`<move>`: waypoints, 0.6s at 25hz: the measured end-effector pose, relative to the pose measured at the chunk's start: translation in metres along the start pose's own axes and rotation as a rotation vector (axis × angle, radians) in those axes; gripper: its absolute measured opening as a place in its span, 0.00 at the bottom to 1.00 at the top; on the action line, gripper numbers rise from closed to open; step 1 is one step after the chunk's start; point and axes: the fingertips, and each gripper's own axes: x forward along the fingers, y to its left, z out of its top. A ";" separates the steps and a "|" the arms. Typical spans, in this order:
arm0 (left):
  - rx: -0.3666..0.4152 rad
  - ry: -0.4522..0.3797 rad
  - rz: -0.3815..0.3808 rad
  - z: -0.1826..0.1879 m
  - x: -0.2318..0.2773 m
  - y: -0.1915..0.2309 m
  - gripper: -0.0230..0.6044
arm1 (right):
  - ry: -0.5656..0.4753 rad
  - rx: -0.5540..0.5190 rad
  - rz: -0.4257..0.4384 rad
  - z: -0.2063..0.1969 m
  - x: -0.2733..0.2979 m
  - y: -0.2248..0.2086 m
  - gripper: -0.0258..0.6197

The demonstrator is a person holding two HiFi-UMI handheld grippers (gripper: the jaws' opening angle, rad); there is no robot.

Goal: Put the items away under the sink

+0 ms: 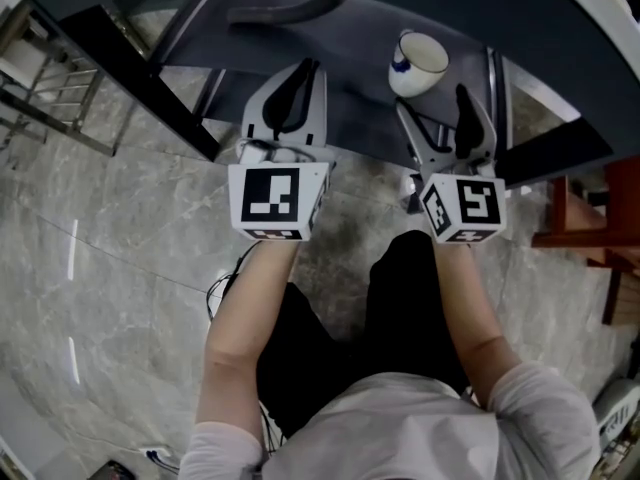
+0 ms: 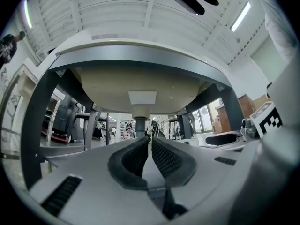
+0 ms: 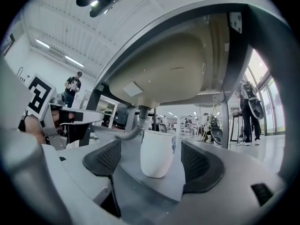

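White mug (image 3: 157, 156) — upright on the grey shelf (image 1: 350, 38) directly beneath the sink basin (image 3: 164, 69), near its drain pipe (image 3: 135, 125). Right gripper (image 3: 151, 143) — under the basin, fingers spread either side of the mug, not touching it. Left gripper (image 2: 150, 146), also under the basin: fingers pressed together, nothing between them.

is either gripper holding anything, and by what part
Nothing is held. The right gripper has its jaws apart, clear of the white mug, which stands on the shelf. The left gripper is shut on nothing.
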 end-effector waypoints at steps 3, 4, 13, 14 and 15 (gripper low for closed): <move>0.004 0.007 -0.008 -0.002 -0.002 0.000 0.07 | -0.001 0.002 0.028 -0.004 -0.004 0.008 0.69; 0.005 0.007 -0.012 -0.003 -0.002 -0.001 0.07 | -0.001 0.000 0.036 -0.005 -0.005 0.011 0.69; -0.003 0.006 -0.038 -0.001 -0.003 -0.007 0.07 | -0.010 -0.013 0.073 0.001 -0.006 0.025 0.68; -0.003 0.006 -0.041 0.000 -0.004 -0.007 0.07 | -0.018 -0.014 0.077 0.004 -0.006 0.027 0.68; -0.005 0.003 -0.042 0.002 -0.006 -0.006 0.06 | -0.024 -0.015 0.080 0.006 -0.007 0.028 0.68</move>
